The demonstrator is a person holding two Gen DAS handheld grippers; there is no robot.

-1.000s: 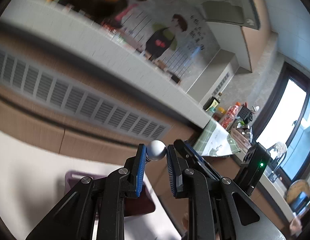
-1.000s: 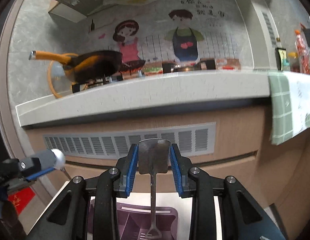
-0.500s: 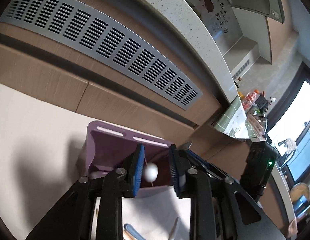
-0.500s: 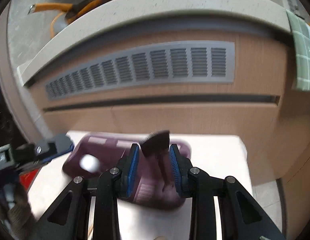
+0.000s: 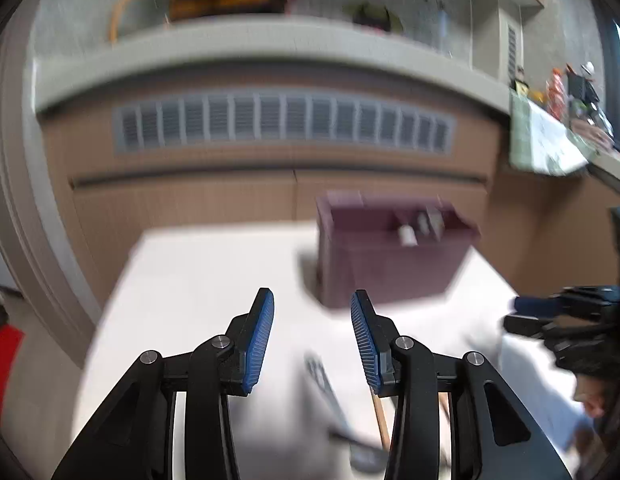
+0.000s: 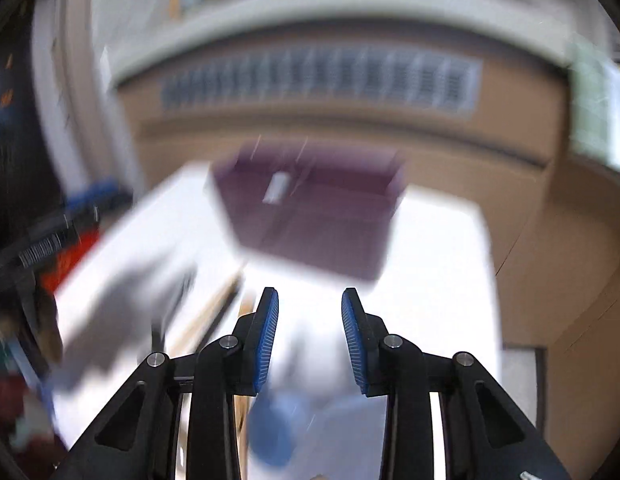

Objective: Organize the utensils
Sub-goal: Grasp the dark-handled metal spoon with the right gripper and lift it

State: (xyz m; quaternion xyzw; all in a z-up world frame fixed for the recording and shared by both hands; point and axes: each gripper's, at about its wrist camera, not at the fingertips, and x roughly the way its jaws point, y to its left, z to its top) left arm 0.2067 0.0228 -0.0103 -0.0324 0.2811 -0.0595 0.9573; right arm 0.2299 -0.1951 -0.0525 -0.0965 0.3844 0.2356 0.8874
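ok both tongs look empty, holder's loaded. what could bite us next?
1. Both views are motion-blurred, so aiming at the loose utensils on the table could miss.
2. The left tongs and right tongs head for the same pile and may collide.
3. The purple holder stands close behind; a sweep could tip it.

Left tongs point(image 5: 312, 336) spread wide and empty, right tongs point(image 6: 310, 334) likewise spread, empty
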